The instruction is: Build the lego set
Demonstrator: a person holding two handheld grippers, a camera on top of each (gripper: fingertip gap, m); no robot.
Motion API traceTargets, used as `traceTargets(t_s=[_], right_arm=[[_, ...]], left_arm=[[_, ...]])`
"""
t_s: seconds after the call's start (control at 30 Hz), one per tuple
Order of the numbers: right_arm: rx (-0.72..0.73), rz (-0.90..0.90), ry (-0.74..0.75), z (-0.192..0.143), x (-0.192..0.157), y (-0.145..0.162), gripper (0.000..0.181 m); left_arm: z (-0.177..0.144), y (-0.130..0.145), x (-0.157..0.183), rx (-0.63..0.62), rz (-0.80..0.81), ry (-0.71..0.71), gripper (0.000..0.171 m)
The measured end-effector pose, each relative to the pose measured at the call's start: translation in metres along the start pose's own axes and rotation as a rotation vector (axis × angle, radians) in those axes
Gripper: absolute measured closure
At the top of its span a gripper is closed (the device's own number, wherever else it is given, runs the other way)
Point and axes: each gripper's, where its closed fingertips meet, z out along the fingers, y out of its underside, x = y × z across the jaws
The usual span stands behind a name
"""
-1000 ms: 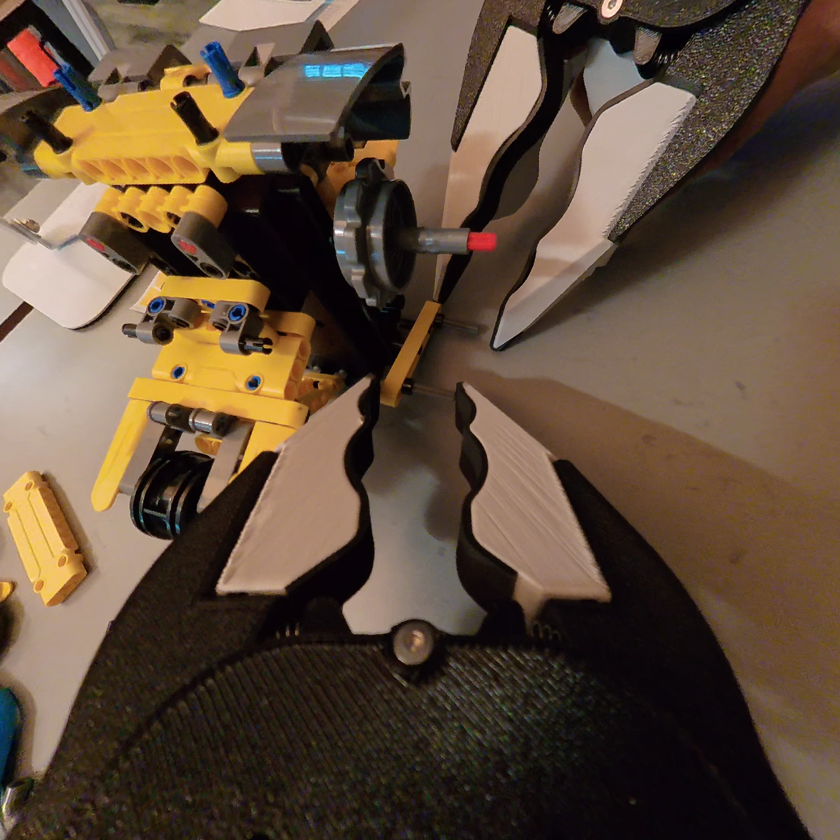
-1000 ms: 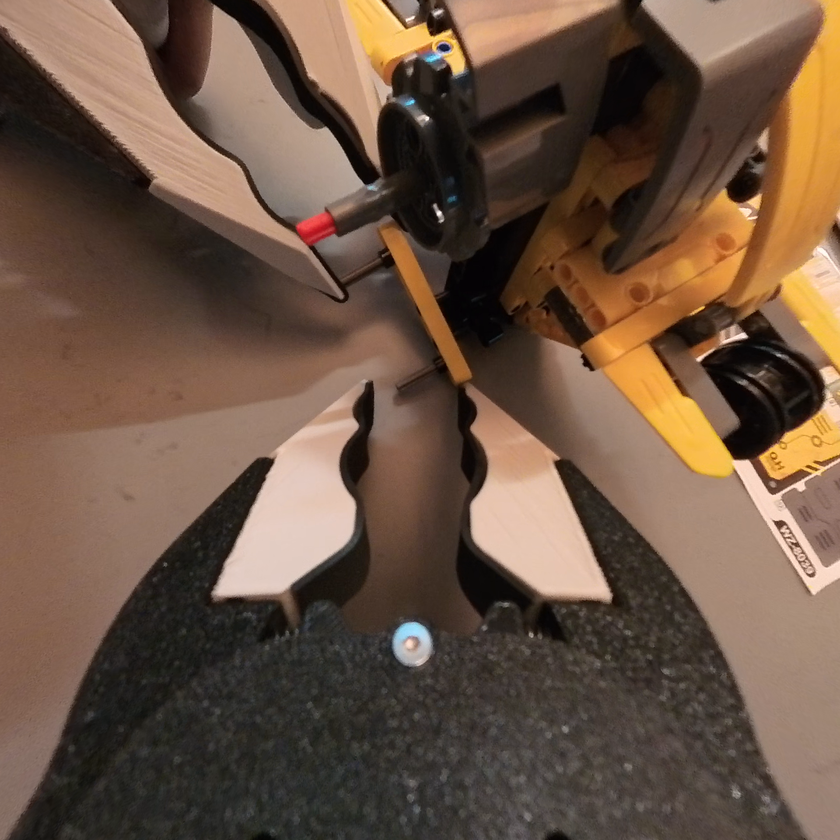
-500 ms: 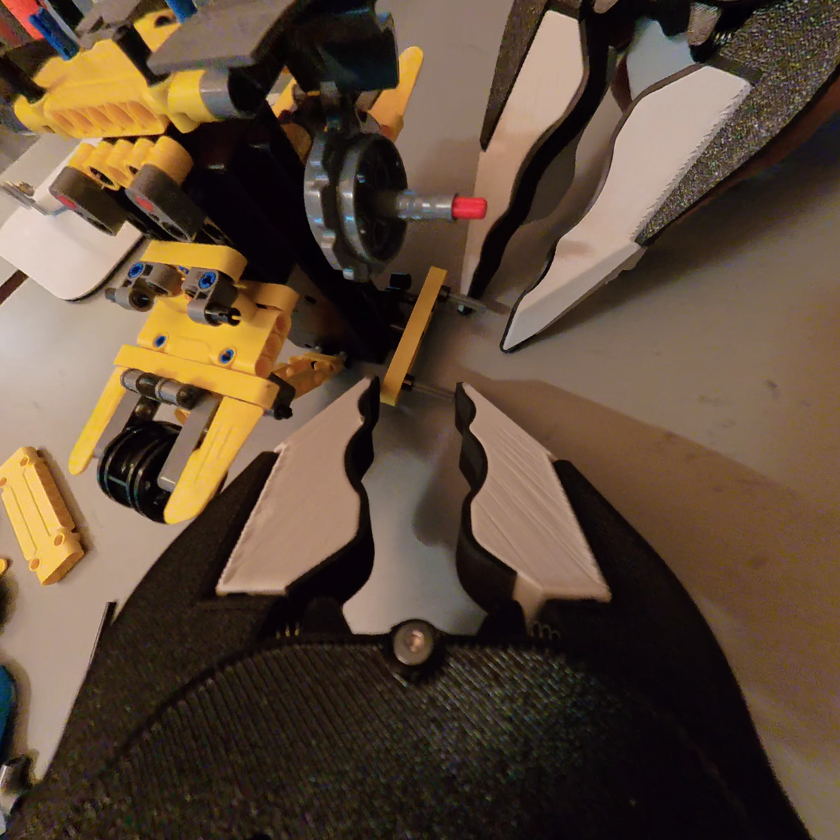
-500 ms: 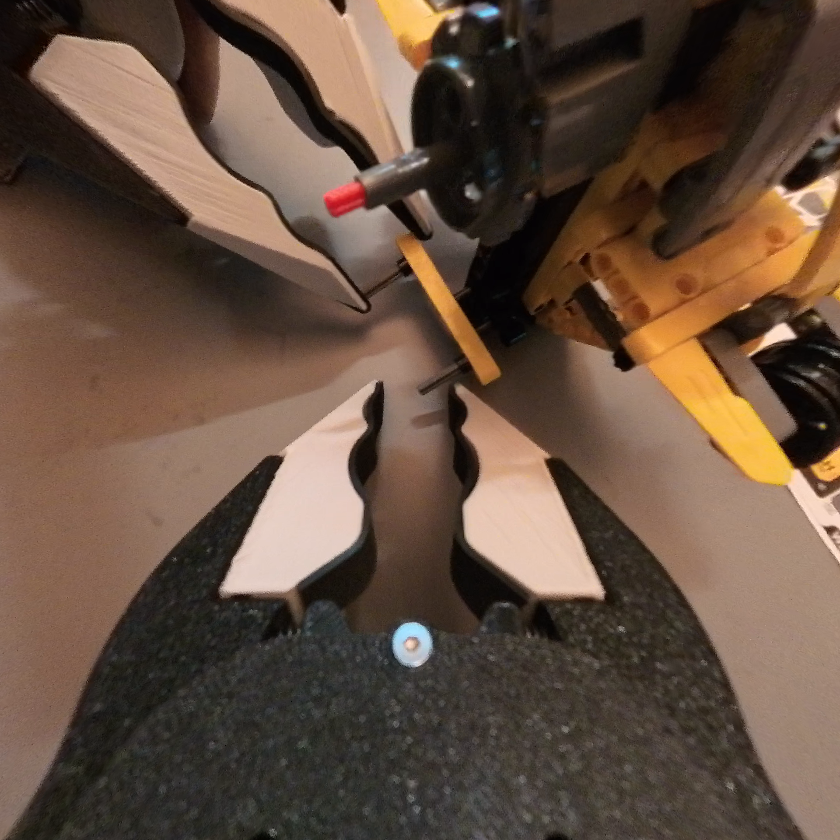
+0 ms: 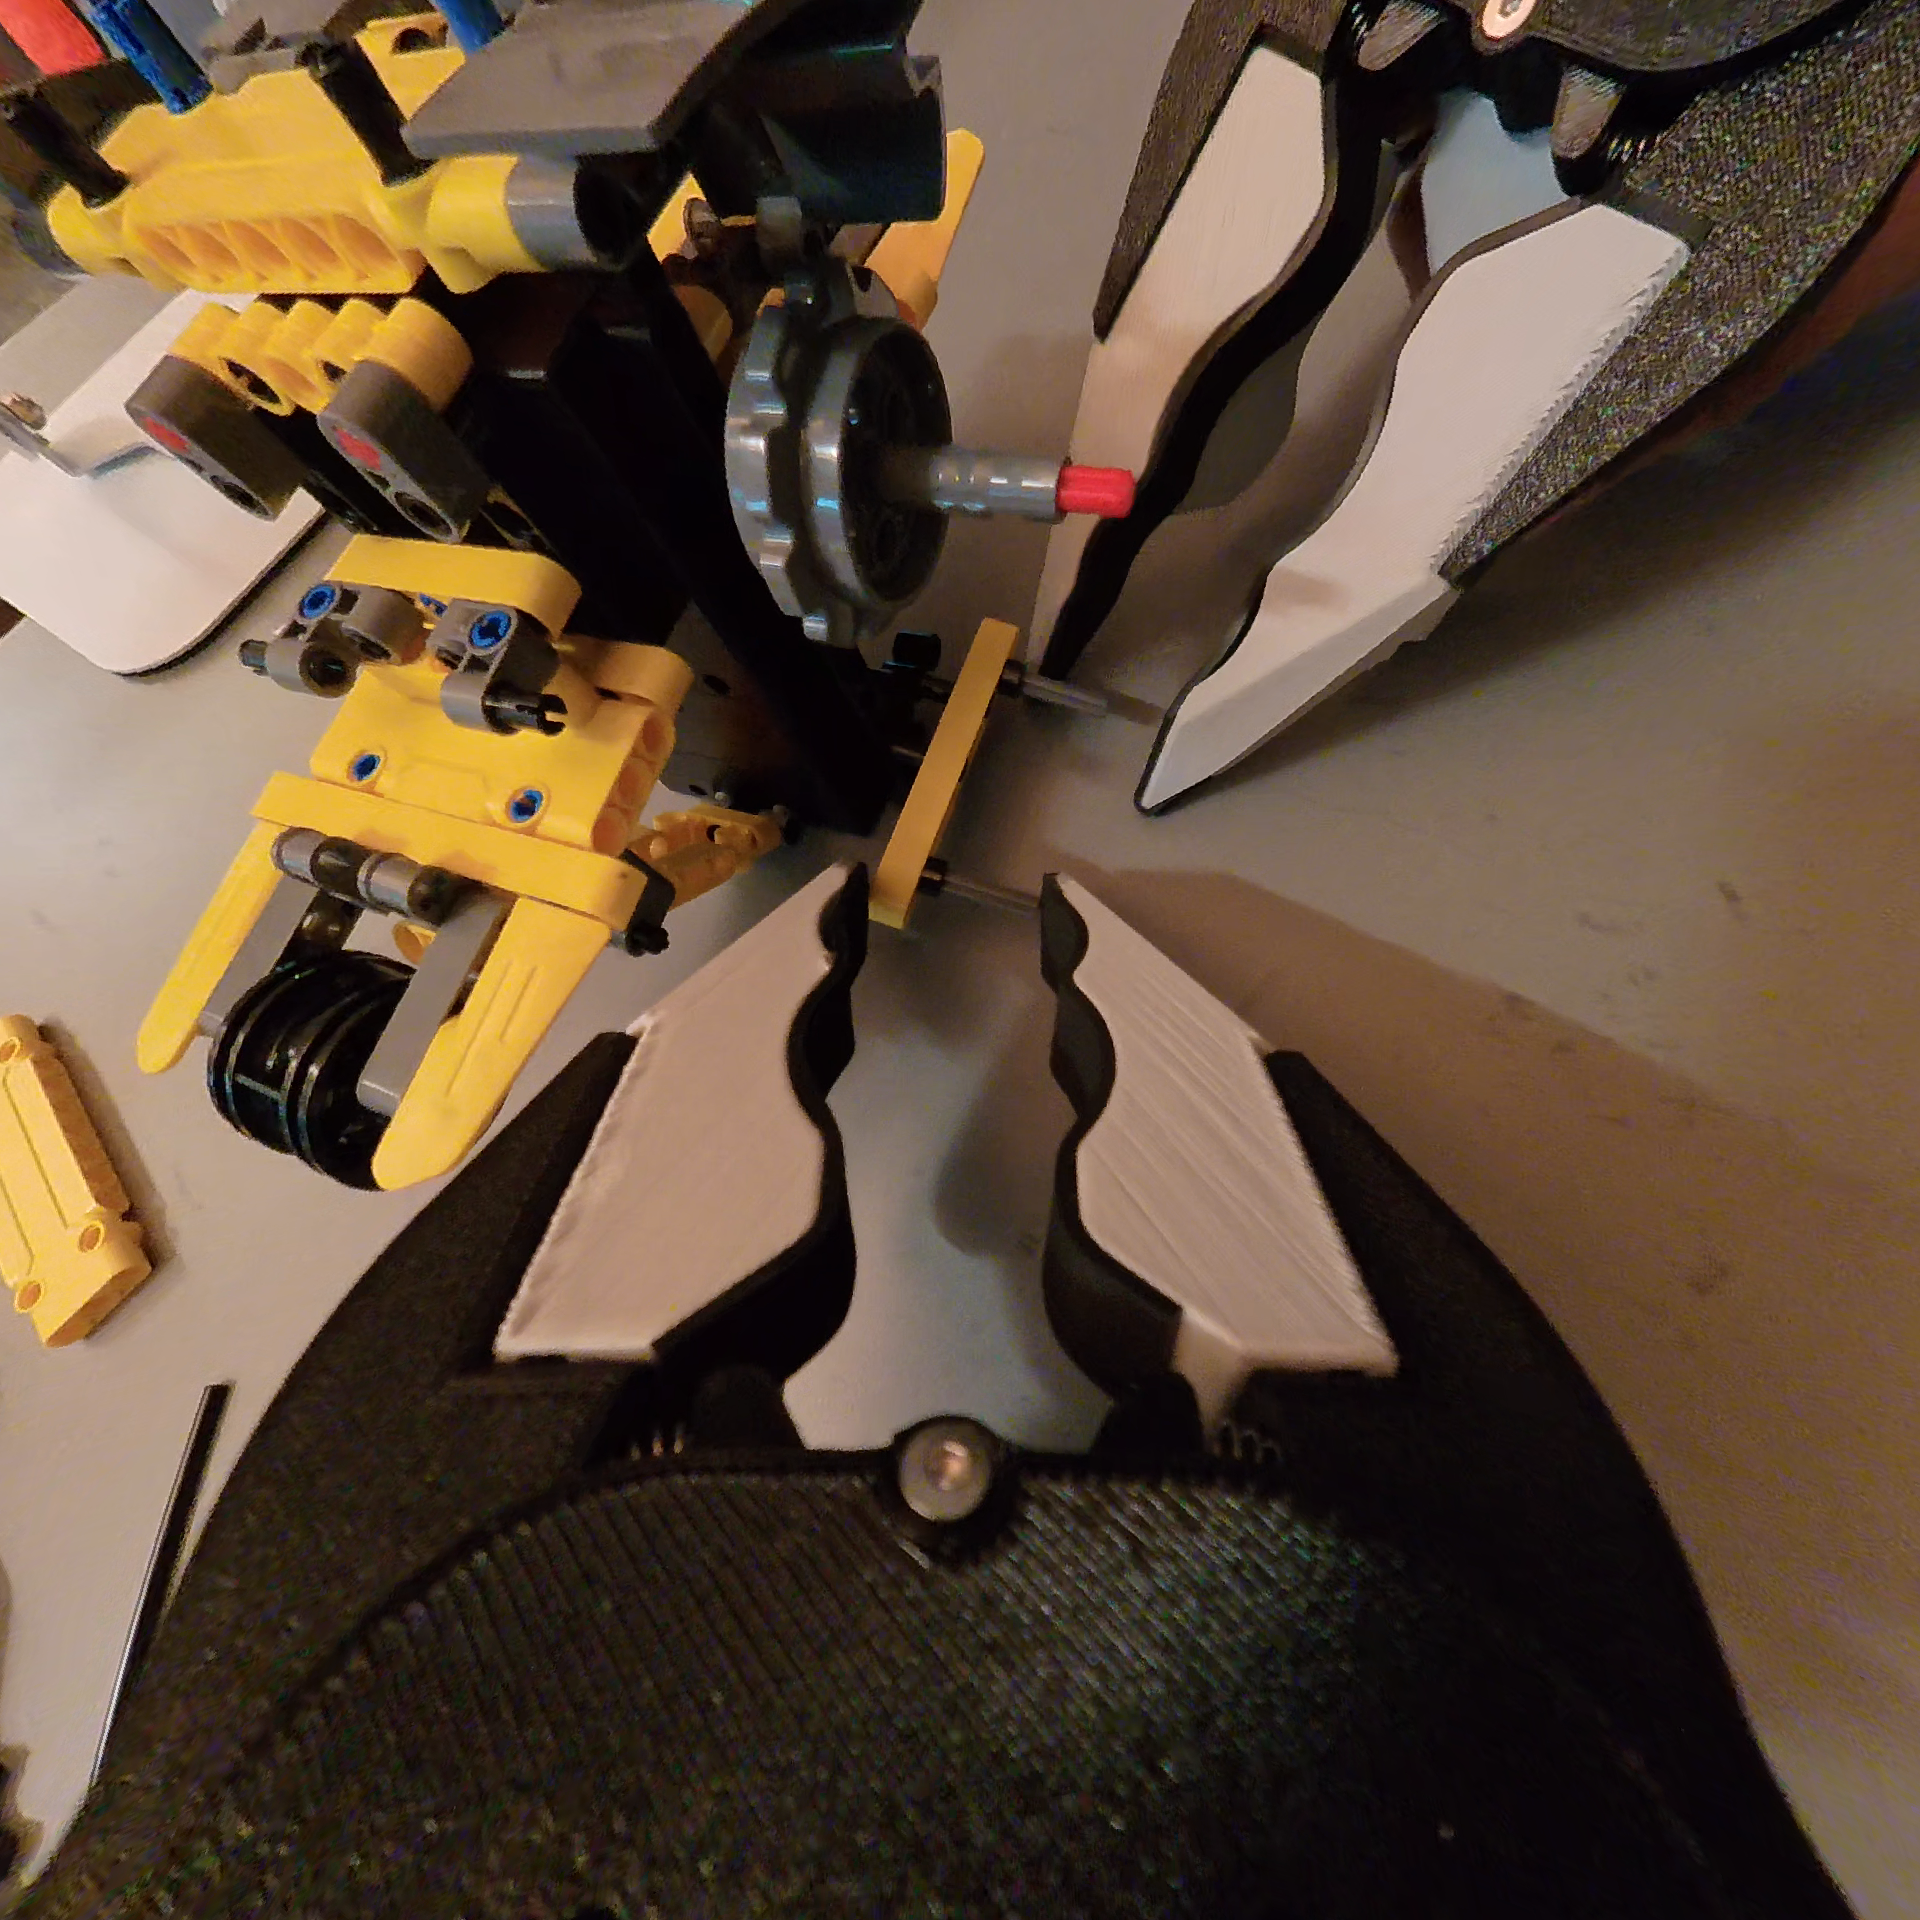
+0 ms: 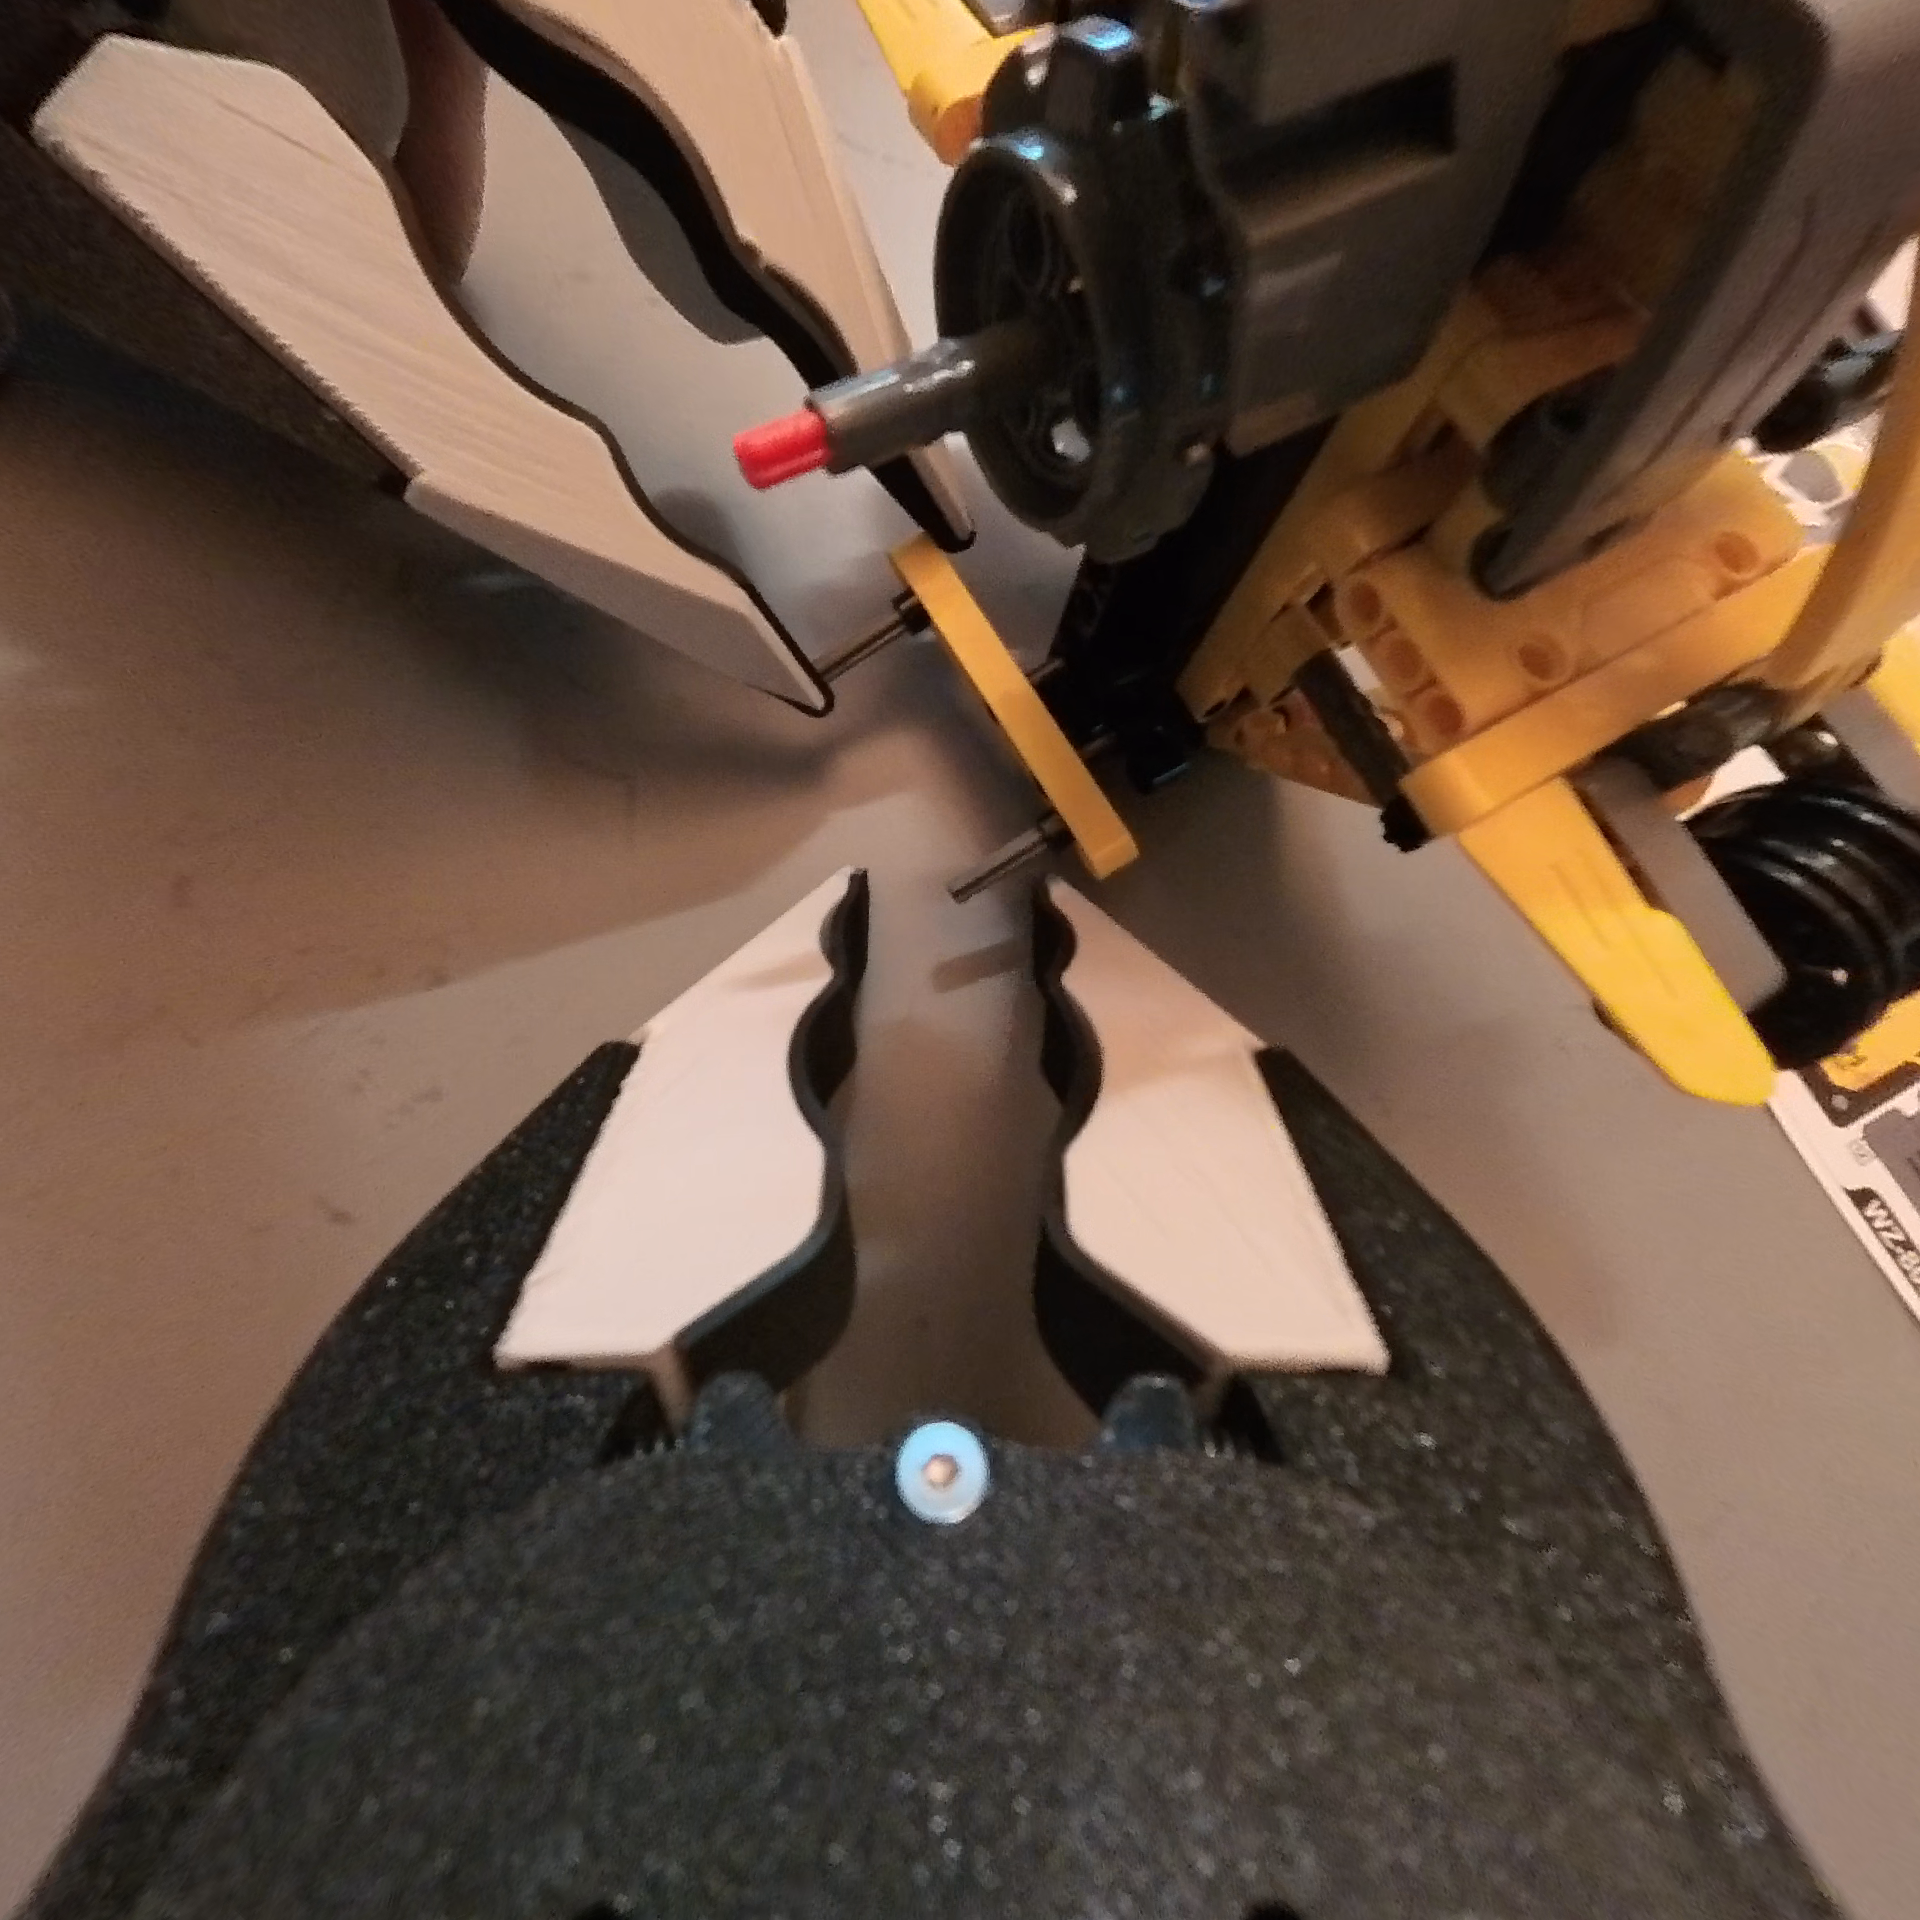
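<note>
Just ahead of our left gripper (image 5: 951,894) lies the flat beam (image 5: 943,774), with the model (image 5: 499,582) to its left and the right gripper (image 5: 1101,717) beyond. A loose panel (image 5: 57,1184) lies far left

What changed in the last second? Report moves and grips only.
The right gripper narrowed slightly and eased back from the yellow beam; only a thin pin lies between its tips. Nothing gripped or released. The left gripper stays open around the other pin.
</note>
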Motion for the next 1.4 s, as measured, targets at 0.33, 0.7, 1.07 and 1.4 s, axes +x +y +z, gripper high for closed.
traceTargets(t_s=[0.33, 0.7, 1.07, 1.4], right_arm=[[0.026, -0.032, 0.086, -0.005, 0.019, 0.000, 0.128], [0.145, -0.306, 0.020, -0.012, 0.012, -0.014, 0.112], [0.075, -0.354, 0.014, 0.000, 0.014, -0.013, 0.113], [0.036, -0.400, 0.055, 0.002, 0.017, -0.016, 0.130]], left_arm=[[0.000, 0.000, 0.000, 0.005, -0.005, 0.003, 0.141], [0.001, 0.001, -0.001, 0.000, -0.018, 0.012, 0.141], [0.001, 0.000, -0.001, 0.003, -0.026, 0.019, 0.141], [-0.001, -0.002, -0.001, 0.020, -0.040, 0.026, 0.141]])
